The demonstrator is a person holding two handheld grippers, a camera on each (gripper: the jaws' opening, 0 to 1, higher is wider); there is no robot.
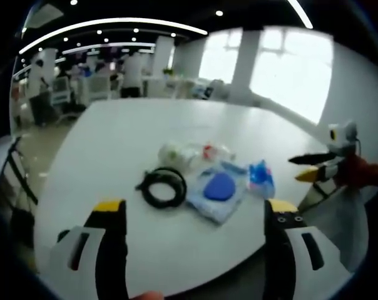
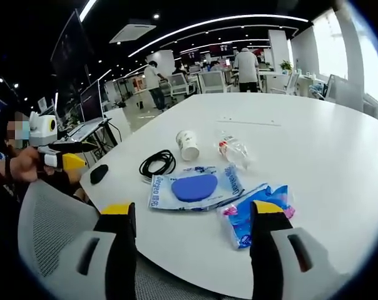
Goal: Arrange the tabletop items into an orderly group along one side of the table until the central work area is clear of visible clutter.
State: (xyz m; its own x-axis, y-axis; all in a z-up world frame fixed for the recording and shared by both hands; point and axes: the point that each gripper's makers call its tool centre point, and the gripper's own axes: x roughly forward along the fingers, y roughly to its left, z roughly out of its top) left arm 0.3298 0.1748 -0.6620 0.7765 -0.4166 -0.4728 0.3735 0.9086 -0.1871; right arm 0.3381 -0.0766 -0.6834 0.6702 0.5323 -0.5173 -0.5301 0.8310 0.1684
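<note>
Left tongs [image 1: 195, 219] stood wide open and empty in the left gripper view, hovering above the near edge of the round white worktop [image 1: 114, 144], apparently held back to survey the clutter before any pickup. Beyond the jaws lay a coiled black cable [image 1: 164, 187], just beside a packet with a blue oval inside [image 1: 218, 190], a blue-and-pink wrapper [image 1: 261, 177] to its right, and a clear plastic bottle [image 1: 204, 152] lying on its side behind them with a paper cup [image 1: 171, 152] beside it, all loosely bunched near the middle, so the tidying looked not yet begun. At the right edge the right tongs [image 1: 311, 167] reached in, empty-handed. In the right gripper view, the right tongs [image 2: 192, 222] were likewise spread wide with nothing gripped, poised over the worktop [image 2: 339, 156] edge above a mesh chair back [image 2: 51, 225]. The wrapper [image 2: 255, 212] lay nearest, then the packet [image 2: 195, 187], cable [image 2: 156, 164], cup [image 2: 188, 144], bottle [image 2: 234, 150], and a small black object [image 2: 99, 173] apart at the rim. The left tongs [image 2: 70, 156], held off to the side, seemed open.
</note>
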